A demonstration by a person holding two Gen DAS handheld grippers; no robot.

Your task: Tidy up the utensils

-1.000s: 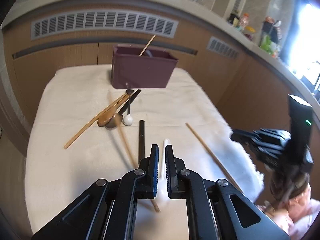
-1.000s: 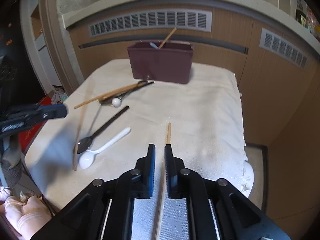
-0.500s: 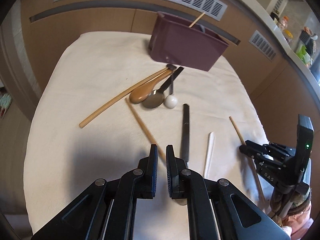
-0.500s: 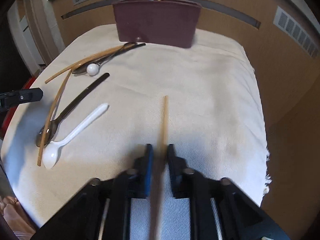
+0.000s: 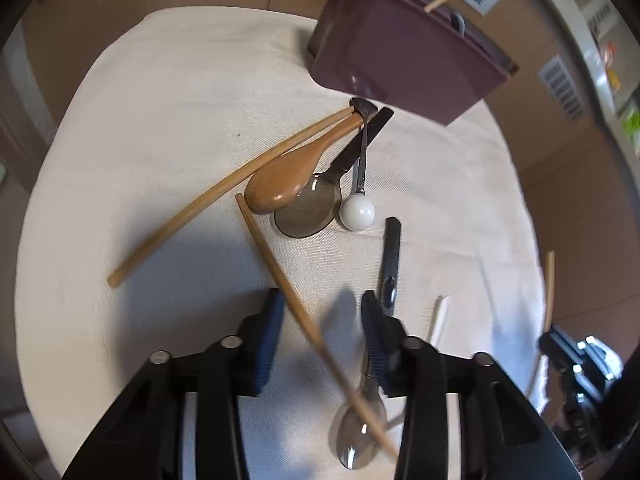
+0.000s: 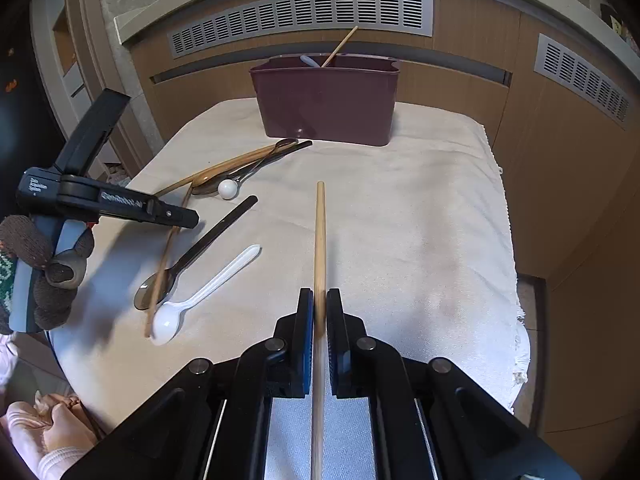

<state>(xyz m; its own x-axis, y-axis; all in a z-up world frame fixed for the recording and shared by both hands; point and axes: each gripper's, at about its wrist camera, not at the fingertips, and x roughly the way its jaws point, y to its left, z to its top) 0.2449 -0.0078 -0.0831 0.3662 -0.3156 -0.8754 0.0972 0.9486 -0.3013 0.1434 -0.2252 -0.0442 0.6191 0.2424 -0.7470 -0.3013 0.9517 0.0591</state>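
Since a second ago: left gripper [image 5: 322, 312] lowered over the utensils near the front edge, fingers just now opening from pressed together to spread, one chopstick [image 5: 280, 270] running slantwise between them, pads not pressing it; right gripper [image 6: 316, 306] pinched shut on a second chopstick [image 6: 320, 236], stick lifted off the cloth and pointing toward the maroon caddy [image 6: 326, 108]. Largest to smallest, all placed against the caddy: table under a cream towel [image 6: 420, 220], caddy standing upright at its far end, in front of a wooden panel with grey vent grilles [image 6: 300, 20]. Inside the caddy, a wooden stick [image 6: 340, 46] leaning out and a pale handle beside it; which compartment, cannot tell. Just in front of the caddy's near wall, a crossed pile: long curved wooden stick [image 5: 208, 200], wooden spoon [image 5: 288, 178], dark translucent spoon [image 5: 308, 208], metal-handled piece ending in a white ball [image 5: 357, 211]. Further from the caddy, toward the left gripper: black-handled spoon [image 6: 200, 248], its bowl under the loose chopstick, white plastic spoon [image 6: 200, 296] just beside it. Gloved hand [image 6: 48, 268] wrapped around the left gripper's handle, well apart from the caddy.
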